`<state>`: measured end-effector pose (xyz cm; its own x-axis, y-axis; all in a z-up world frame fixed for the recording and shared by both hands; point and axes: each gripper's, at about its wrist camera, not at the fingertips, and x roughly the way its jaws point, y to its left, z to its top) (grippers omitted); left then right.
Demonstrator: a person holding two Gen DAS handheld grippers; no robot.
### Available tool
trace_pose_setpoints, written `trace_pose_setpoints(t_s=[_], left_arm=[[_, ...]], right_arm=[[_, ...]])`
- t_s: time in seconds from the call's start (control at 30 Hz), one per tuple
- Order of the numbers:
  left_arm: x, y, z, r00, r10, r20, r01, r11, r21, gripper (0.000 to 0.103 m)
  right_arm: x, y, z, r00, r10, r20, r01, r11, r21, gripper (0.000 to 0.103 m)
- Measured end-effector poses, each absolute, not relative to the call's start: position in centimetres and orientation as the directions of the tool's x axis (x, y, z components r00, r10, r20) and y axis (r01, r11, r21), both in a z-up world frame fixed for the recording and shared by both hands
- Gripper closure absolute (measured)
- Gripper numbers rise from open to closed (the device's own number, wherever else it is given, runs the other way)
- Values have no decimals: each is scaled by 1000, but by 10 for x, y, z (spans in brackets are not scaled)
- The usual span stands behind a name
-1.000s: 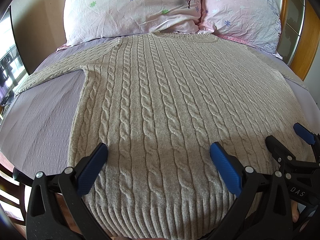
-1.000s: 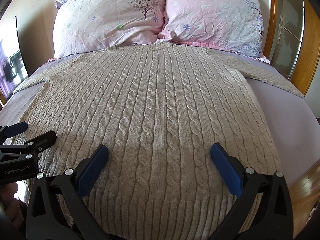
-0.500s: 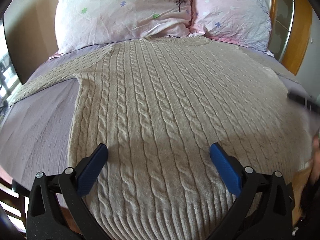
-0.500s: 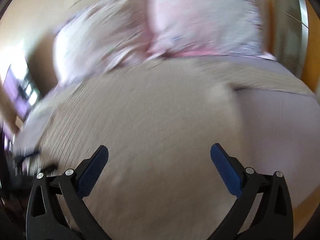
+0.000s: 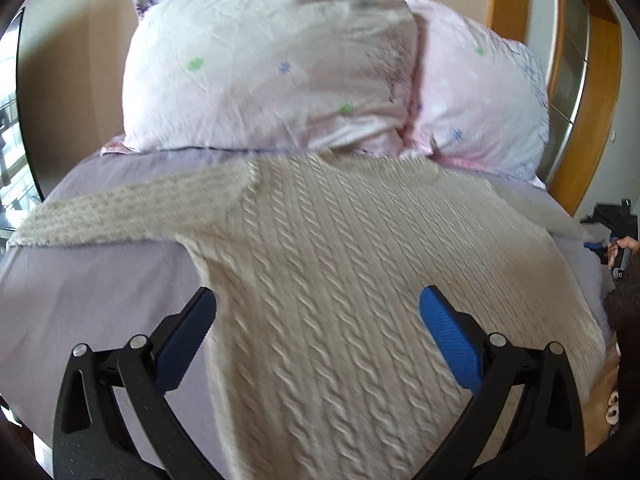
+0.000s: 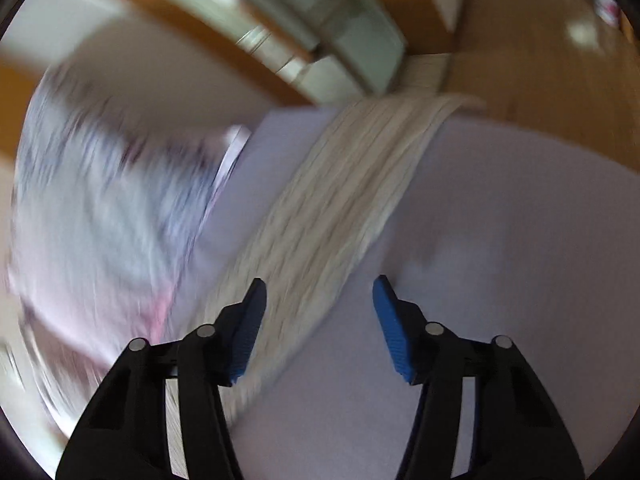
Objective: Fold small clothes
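Cable-knit sweater (image 5: 344, 280) flat on bed (image 5: 92, 292), collar at pillows (image 5: 272, 76); left gripper (image 5: 318, 340) and right gripper (image 6: 318, 320) wide open, empty; best to pinch sleeve (image 6: 340, 200) near right bed edge, fold inward.

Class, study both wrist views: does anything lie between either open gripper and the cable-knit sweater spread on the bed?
Nothing visible does. The left gripper is open directly over the sweater. The right gripper is open over the sweater's sleeve on the bedsheet, though that view is blurred.

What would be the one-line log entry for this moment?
sweater: flat on bed, unfolded | left tongs: open, over sweater | right tongs: open, over sleeve, blurred
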<state>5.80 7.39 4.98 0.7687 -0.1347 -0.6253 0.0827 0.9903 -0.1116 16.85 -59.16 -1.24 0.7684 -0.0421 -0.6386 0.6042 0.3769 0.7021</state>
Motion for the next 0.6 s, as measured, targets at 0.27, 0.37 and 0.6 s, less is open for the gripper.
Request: trace_pose_setpoints(t_s=[0.27,0.37,0.6], left_arm=[[79,141,58,789,-68,-611,-65,979,-192,2],[83,177,57,796,-98,-598,-104,950,-294,2],[85,246,50,812,-40,-583,-269,861,-432,2]], right_arm=[[177,-646,-28,782,-129,-610,619,282,733,92],[184,-618,4,775,-212,-596,618,451,644,93],[235,-403,114,914,-44,-403,182,933,311,93]])
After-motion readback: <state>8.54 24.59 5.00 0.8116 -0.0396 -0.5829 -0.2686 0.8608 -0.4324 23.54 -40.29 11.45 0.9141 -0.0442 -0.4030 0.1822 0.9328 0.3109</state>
